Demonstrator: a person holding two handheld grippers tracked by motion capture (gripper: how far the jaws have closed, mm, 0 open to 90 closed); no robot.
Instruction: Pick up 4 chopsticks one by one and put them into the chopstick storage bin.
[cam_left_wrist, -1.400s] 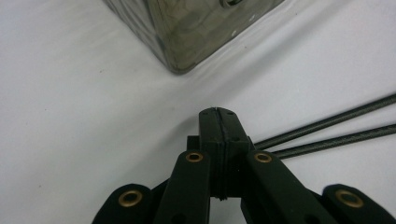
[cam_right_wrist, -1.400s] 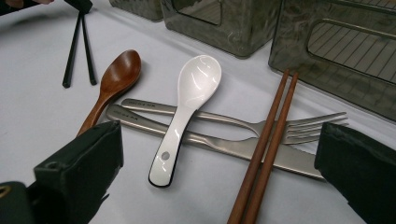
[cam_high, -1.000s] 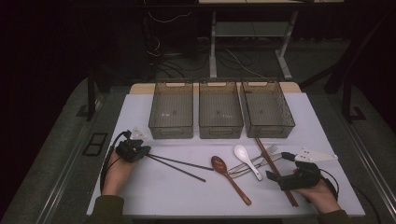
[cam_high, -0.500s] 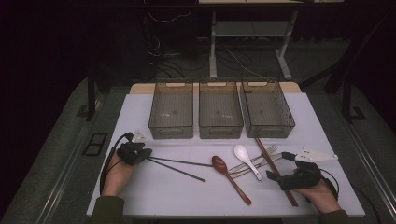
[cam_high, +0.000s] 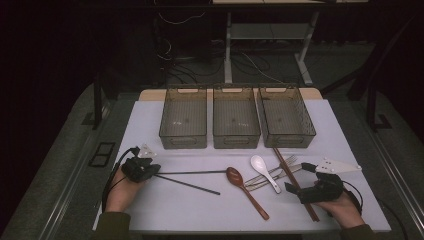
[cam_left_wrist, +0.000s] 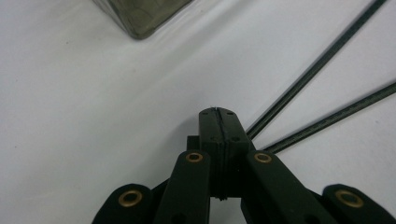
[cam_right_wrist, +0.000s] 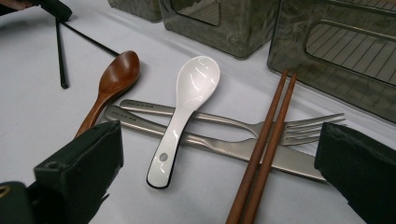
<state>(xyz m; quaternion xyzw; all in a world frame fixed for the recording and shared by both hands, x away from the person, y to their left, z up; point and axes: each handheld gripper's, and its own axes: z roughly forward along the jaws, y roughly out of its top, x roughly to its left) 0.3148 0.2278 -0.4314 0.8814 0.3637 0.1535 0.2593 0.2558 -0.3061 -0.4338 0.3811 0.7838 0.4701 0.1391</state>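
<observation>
Two black chopsticks (cam_high: 187, 178) are lying on the white bench (cam_high: 150, 210), their near ends right beside your left tool (cam_left_wrist: 218, 112), whose jaws are pressing together on nothing. Your right tool (cam_high: 299, 190) is gaping wide, empty, over the brown chopsticks (cam_right_wrist: 261, 154).

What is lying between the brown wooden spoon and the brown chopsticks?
In the high view, the white spoon lies between the wooden spoon and the brown chopsticks, resting across a metal fork.

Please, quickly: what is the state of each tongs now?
Left tongs: closed, nothing visibly held, beside thin black chopsticks.
Right tongs: open, empty.
</observation>
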